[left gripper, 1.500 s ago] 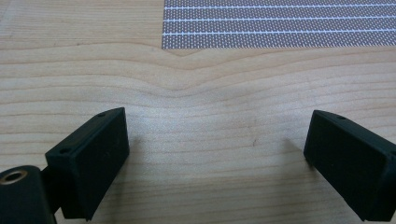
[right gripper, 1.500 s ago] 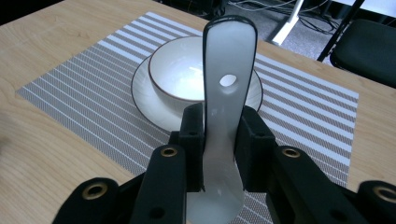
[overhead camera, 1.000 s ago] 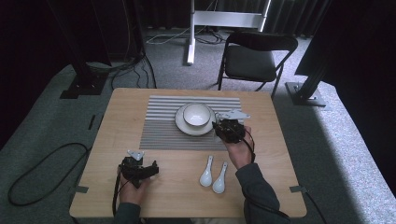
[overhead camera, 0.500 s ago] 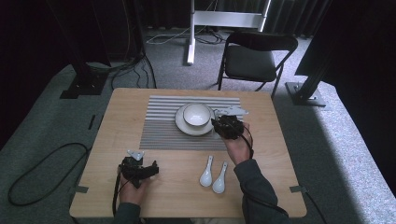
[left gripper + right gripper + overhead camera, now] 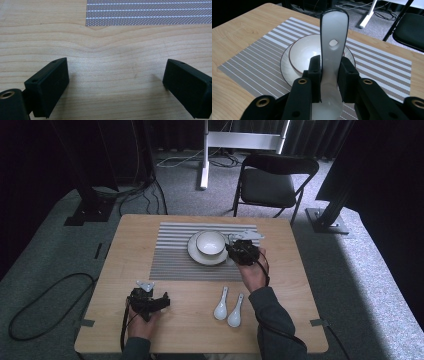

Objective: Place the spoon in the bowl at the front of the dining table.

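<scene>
Right gripper (image 5: 329, 75) clamps a white spoon (image 5: 333, 42) between its fingers, handle pointing past the fingertips over the bowl (image 5: 305, 53) on its plate (image 5: 285, 67). Delivery seems unfinished. Two spoons (image 5: 227, 305) remain untouched. Left gripper (image 5: 117, 82) rests wide open, empty.

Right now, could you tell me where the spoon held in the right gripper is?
In the right gripper view, the spoon stands clamped in the right gripper, handle pointing over the bowl on its plate, at the placemat's right side.
</scene>
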